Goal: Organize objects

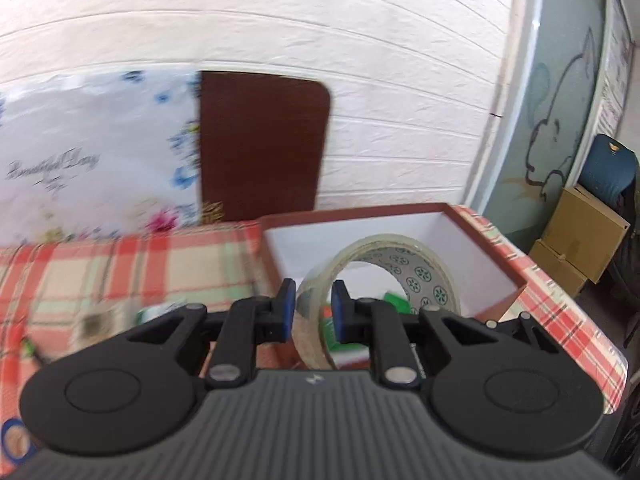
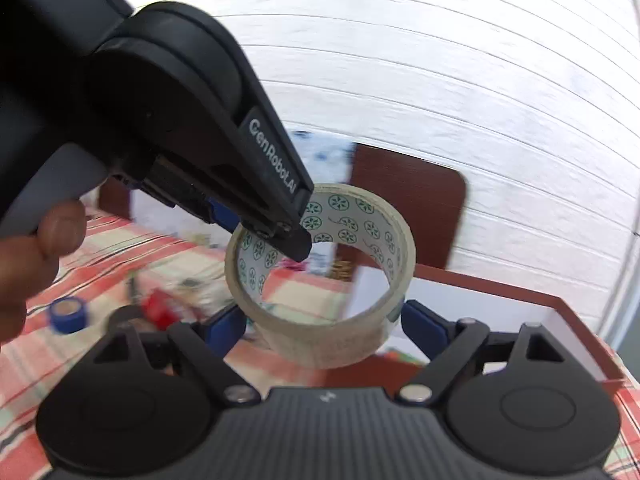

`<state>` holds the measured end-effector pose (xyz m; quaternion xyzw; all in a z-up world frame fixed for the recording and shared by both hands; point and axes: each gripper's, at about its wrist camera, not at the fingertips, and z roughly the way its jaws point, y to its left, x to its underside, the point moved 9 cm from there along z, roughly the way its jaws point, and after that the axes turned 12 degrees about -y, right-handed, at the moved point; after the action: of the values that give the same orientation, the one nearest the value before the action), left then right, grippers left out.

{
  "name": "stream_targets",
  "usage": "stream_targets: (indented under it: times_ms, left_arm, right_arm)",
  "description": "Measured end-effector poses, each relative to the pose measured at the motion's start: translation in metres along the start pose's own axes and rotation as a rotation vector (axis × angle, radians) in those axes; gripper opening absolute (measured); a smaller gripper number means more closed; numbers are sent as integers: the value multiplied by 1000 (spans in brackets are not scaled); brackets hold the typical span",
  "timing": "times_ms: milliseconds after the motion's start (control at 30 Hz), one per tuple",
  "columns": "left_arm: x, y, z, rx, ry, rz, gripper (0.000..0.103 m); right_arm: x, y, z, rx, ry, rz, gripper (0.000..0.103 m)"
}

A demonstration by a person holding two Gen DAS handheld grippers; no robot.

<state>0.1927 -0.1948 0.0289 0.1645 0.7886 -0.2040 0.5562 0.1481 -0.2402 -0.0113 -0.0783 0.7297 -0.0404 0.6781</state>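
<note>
My left gripper (image 1: 313,307) is shut on the rim of a clear tape roll (image 1: 432,280) with a green-patterned core, one pad inside the ring and one outside. It holds the roll in the air over the near edge of an open red box (image 1: 472,236) with a white inside. In the right wrist view the same roll (image 2: 320,336) hangs between my right gripper's open blue pads (image 2: 424,326); whether they touch it I cannot tell. My right gripper (image 2: 322,324) is open. The left gripper (image 2: 276,216) comes in from the upper left.
A red plaid cloth (image 1: 120,276) covers the table. A blue tape roll (image 2: 68,314), a red item (image 2: 158,308) and other blurred small objects lie on the left. A brown board (image 1: 260,144) and a flowered bag (image 1: 92,160) lean on the white wall. Cardboard boxes (image 1: 580,236) stand at the right.
</note>
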Motion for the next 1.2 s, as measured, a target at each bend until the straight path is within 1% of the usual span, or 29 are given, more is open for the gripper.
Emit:
stream_targets:
  times_ms: [67,133,167,200,233,267,333,367,400,433,500,600,667,700,733,767,800,833,867,900,967,1033,1067,1100,1133,1200]
  left_arm:
    - [-4,-15,24,13,3,7,22]
    - [-1,-22,46,2,20,16,25]
    - [4,-25,53,-12,43,19,35]
    - [9,-26,57,-28,70,15,37]
    - [12,-25,57,-34,78,3,36]
    - [12,-24,49,-15,66,-9,36]
    - [9,-21,35,4,12,0,37]
    - [7,-19,29,0,-16,17,42]
    - [6,-15,24,-11,-31,29,45]
    - [6,-9,19,-21,-35,31,45]
    - [5,7,3,-26,-48,0,45]
    - [11,47,-25,-90,-67,-36,45]
    - [18,81,-48,-151,-67,-75,45]
    - [23,98,-59,-188,-62,-90,45]
    - [32,117,-69,-235,-47,-105,45]
    - [44,138,-80,-289,-23,-124,45]
    - [56,155,-88,-328,1,-149,45]
    - [70,173,-97,-361,33,-186,45]
    - [83,186,-104,-381,65,-223,45]
    - [95,197,-109,-396,92,-255,45]
    - [113,212,-119,-416,123,-303,45]
    - [124,216,-127,-415,133,-323,45]
    - [128,217,-129,-411,138,-327,45]
    - [129,217,-130,-406,141,-329,45]
    - [129,217,-130,-401,140,-331,45]
    - [128,220,-133,-397,130,-339,45]
  right_arm:
    - [5,-27,13,44,21,21,88]
    - [13,-45,30,72,50,27,88]
    - [19,-51,39,88,75,17,89]
    - [24,-54,41,110,95,10,90]
    - [28,-57,42,121,104,17,91]
    - [29,-58,38,120,98,35,91]
    - [30,-60,25,134,53,56,91]
    - [30,-60,17,147,28,49,94]
    - [31,-57,13,152,16,39,95]
    - [32,-54,8,163,7,36,95]
    - [27,-48,-1,170,-24,56,93]
    - [15,-27,-14,109,-74,89,92]
    - [4,-1,-23,10,-84,83,91]
    - [4,16,-24,-58,-69,77,90]
    - [5,34,-23,-117,-39,72,89]
    - [10,49,-19,-161,0,68,85]
    - [18,69,-13,-207,56,67,78]
    - [27,85,-7,-245,111,67,73]
    - [35,98,-2,-276,152,68,67]
    - [44,113,3,-312,194,70,66]
    - [52,134,8,-356,250,77,66]
    - [55,154,19,-396,277,75,67]
    - [55,163,26,-411,285,68,71]
    - [56,173,36,-421,304,64,80]
    - [57,180,45,-429,324,70,82]
    - [64,194,63,-435,367,70,82]
